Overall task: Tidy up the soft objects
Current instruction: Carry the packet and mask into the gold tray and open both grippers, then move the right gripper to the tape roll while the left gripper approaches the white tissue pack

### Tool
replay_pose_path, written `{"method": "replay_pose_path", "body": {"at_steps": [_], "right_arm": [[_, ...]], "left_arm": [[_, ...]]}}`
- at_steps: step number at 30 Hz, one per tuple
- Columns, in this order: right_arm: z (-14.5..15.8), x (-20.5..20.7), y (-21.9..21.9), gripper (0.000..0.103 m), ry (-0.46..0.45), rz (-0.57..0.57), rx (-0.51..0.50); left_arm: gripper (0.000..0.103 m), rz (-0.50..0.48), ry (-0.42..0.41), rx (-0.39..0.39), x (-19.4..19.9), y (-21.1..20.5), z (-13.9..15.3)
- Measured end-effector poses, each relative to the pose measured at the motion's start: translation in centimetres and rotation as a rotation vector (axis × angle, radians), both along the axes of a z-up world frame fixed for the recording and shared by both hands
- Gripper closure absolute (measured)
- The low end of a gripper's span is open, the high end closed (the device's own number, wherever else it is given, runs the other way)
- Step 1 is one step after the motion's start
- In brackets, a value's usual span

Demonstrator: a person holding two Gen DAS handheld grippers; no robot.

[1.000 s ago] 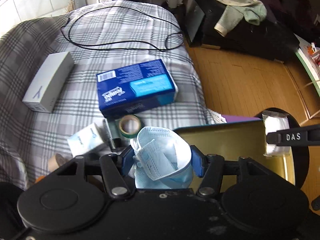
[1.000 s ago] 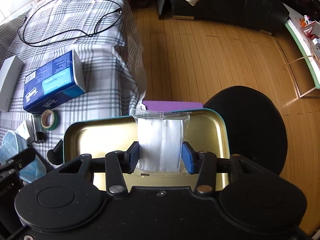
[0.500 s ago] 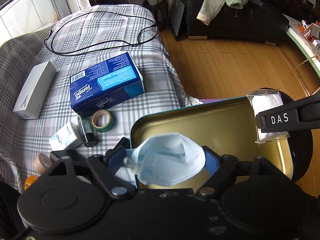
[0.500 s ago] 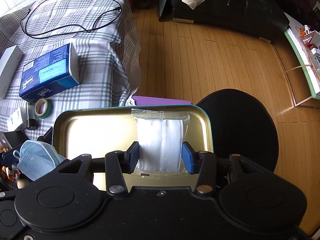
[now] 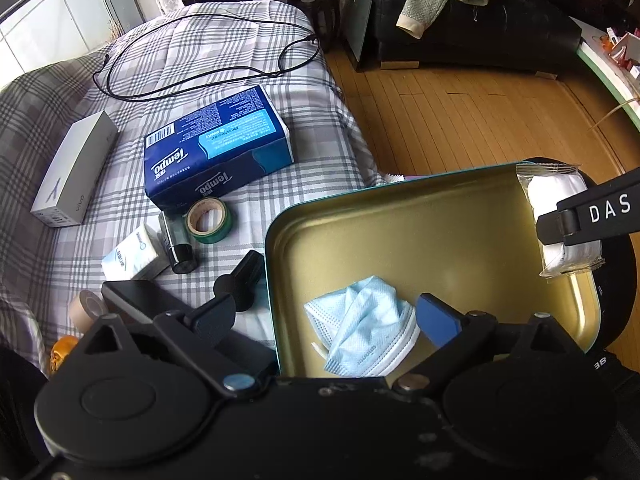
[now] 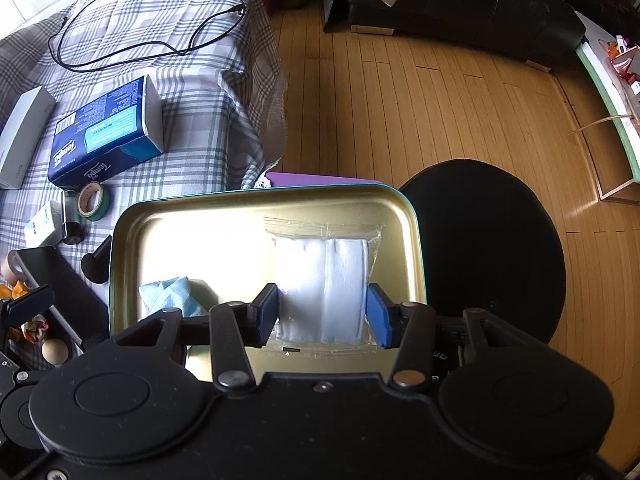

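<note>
The gold tin tray (image 6: pixel 412 240) is spanned by both grippers, its near rim cut off behind their bodies. A clear-wrapped white pad pack (image 6: pixel 322 288) is pinched across its width by the right gripper (image 6: pixel 322 314), long axis running forward along the fingers, over the tray's right half; whether it touches the floor is probably not decidable. The blue face mask (image 5: pixel 362 336) is seen lying crumpled in the tray's near-left corner, between the widely spread fingers of the left gripper (image 5: pixel 324 316), released. Its underside is hidden.
</note>
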State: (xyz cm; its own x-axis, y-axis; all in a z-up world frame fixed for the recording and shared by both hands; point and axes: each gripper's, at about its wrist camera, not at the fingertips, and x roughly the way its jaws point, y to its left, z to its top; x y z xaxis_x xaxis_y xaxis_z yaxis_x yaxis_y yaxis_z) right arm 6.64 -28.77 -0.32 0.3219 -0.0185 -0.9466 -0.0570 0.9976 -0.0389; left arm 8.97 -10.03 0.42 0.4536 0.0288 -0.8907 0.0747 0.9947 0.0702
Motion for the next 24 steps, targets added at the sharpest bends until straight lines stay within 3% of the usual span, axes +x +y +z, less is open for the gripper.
{"method": "replay_pose_path", "body": {"at_steps": [6,9,13,24], "right_arm": [[0.48,-0.4,0.78,0.054,-0.019,0.038,-0.035],[0.64,-0.53,0.98,0.046,-0.026,0.038,-0.032],[0.62,-0.29,0.48,0.046,-0.009,0.003,0.024],[0.33,-0.12,0.31,0.045,0.006,-0.03,0.016]], "left_arm": [[0.001,0.005,-0.002,0.025,-0.36,0.08,-0.05],[0.001,0.011,-0.008,0.024,-0.52,0.26,0.05],[0.001,0.015,-0.014,0.021,-0.64,0.49,0.23],[0.001,0.028,-0.007,0.028,-0.98,0.88,0.05]]}}
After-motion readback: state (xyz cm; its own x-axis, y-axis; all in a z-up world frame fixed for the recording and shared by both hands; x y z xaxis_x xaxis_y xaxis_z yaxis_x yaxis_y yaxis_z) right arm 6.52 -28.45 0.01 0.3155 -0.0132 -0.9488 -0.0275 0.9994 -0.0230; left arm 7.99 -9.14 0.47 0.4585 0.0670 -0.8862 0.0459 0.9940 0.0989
